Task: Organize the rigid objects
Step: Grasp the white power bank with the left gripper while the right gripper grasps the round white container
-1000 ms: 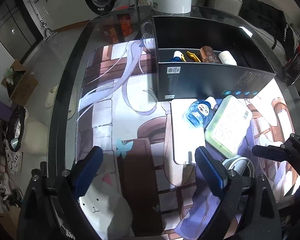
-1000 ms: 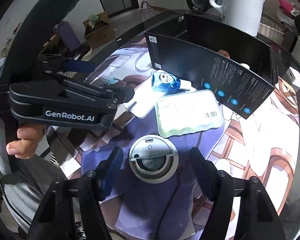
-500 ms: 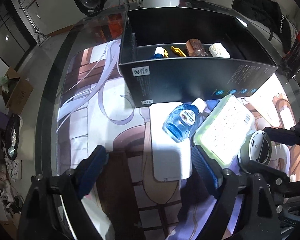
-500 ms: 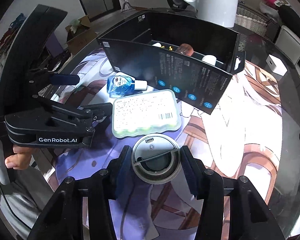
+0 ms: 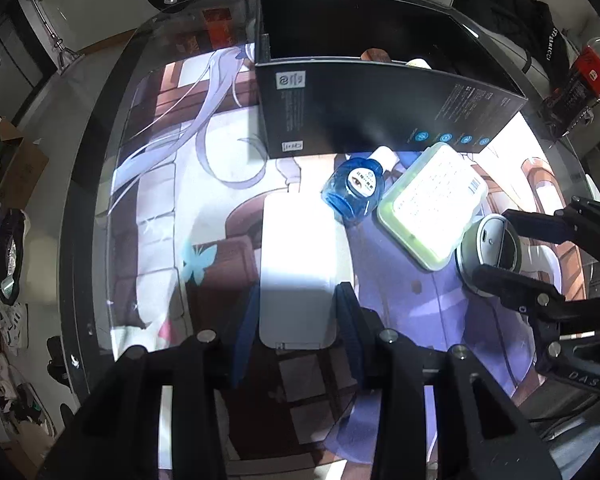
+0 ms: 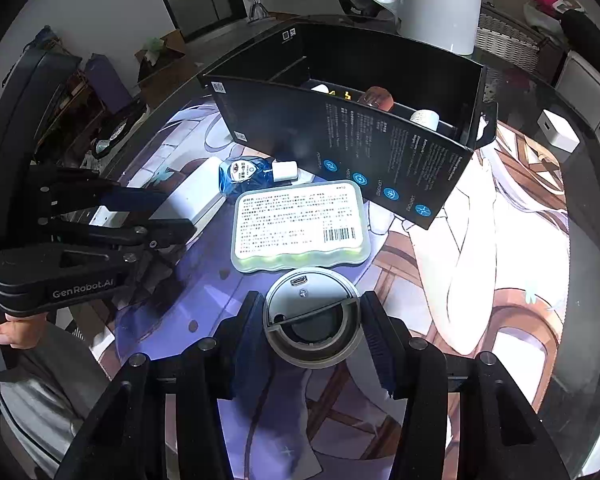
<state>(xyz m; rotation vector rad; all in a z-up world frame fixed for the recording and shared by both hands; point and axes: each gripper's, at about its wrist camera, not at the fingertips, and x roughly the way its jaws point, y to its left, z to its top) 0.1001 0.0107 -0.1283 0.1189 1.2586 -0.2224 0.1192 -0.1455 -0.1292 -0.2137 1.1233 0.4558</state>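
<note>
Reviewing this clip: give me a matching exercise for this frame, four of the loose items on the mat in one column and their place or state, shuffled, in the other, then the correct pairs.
Things:
1. white flat device
2. round grey device
3. blue bottle
4. green-rimmed case

Places or states:
A. lying on its side just in front of the black box
B. between the fingers of the right gripper
C. flat on the mat, printed label and barcode up, between the bottle and the round device
D. between the fingers of the left gripper

Pairs: 1-D, 2-B, 3-A, 4-C
</note>
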